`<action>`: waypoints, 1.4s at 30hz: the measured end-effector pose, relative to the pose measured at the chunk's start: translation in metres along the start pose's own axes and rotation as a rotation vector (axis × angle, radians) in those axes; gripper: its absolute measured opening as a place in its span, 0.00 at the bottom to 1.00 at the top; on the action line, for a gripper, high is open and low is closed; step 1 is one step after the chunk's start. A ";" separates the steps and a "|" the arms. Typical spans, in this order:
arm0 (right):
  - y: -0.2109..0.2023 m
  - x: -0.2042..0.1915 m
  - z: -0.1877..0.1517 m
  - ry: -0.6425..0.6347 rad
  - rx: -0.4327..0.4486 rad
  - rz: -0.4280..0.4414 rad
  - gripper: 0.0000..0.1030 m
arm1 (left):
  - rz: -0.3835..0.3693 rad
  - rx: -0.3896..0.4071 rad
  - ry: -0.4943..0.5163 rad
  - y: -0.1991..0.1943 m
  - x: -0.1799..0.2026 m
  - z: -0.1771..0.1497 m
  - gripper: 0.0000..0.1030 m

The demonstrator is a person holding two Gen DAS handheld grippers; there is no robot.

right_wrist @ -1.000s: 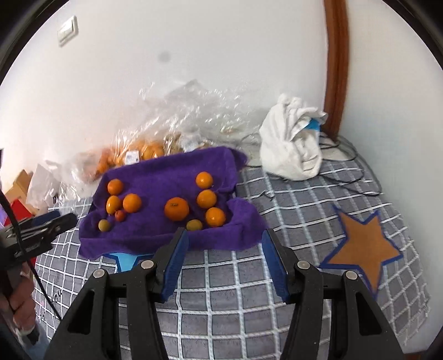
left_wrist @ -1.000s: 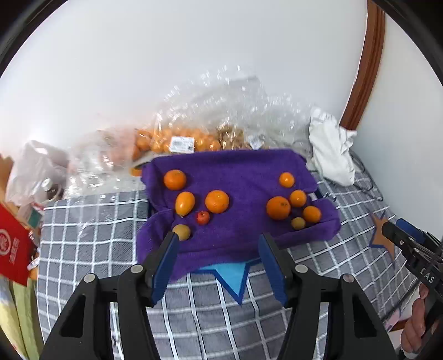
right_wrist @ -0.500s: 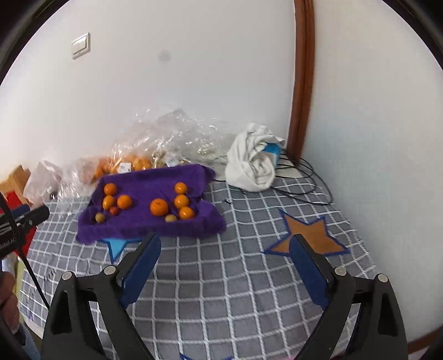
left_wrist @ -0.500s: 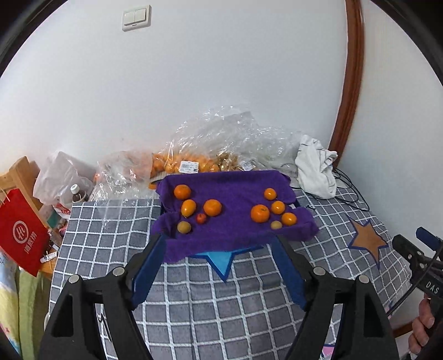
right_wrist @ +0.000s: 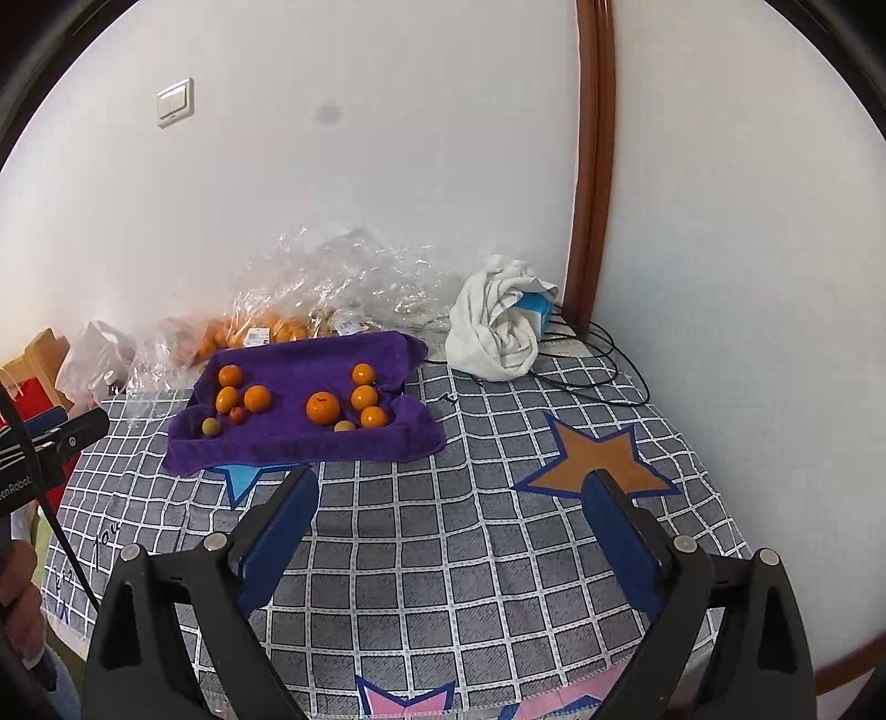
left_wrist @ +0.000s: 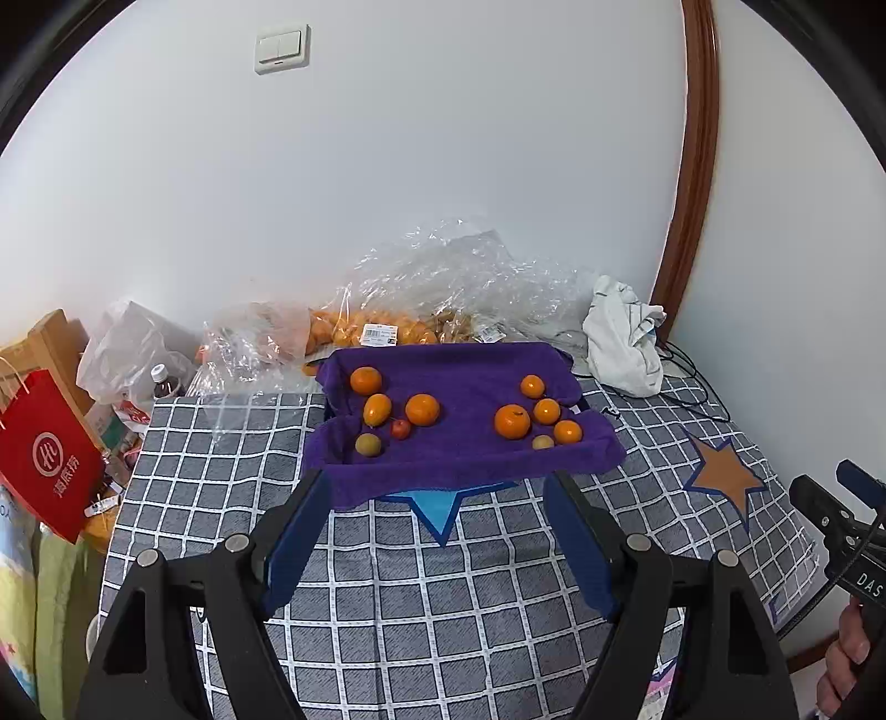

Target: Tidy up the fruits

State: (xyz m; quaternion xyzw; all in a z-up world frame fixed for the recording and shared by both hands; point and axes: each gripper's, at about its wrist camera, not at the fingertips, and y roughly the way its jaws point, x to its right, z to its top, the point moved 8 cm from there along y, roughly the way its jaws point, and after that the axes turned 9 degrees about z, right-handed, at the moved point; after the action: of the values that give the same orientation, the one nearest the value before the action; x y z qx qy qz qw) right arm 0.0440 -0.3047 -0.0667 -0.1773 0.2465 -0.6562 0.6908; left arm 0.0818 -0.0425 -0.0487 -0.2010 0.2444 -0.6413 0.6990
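From the left wrist, the left gripper [left_wrist: 437,509] had pulled back and risen: a second earlier its blue pads sat right at the purple towel [left_wrist: 465,443], now they hung over bare checked cloth [left_wrist: 443,620] short of it, jaws wider than before and nothing between them. The fruits were split in two clusters on the towel, one at left around an orange [left_wrist: 422,409], one at right around a bigger orange [left_wrist: 512,421]; none had shifted. A wall switch [left_wrist: 281,48] had come into view up top. The right gripper [left_wrist: 853,515] showed at the right edge.

From the right wrist, the right gripper [right_wrist: 451,495] had backed off as well, the towel [right_wrist: 299,437] now well ahead and left. Its jaws had spread far wider, empty, the right pad over the brown star [right_wrist: 598,454]. Fruits [right_wrist: 323,407] lay as before.
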 end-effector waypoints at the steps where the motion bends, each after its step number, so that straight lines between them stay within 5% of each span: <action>1: 0.000 0.000 0.000 0.000 -0.002 0.000 0.92 | 0.003 0.000 0.000 0.000 -0.001 0.000 0.75; 42: -0.009 -0.012 -0.002 -0.013 0.018 0.015 0.92 | 0.003 0.028 -0.014 -0.011 -0.012 -0.001 0.75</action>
State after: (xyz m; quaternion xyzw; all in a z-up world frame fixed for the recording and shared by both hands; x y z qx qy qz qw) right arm 0.0351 -0.2936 -0.0614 -0.1735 0.2376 -0.6518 0.6990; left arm 0.0712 -0.0313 -0.0420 -0.1951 0.2309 -0.6423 0.7043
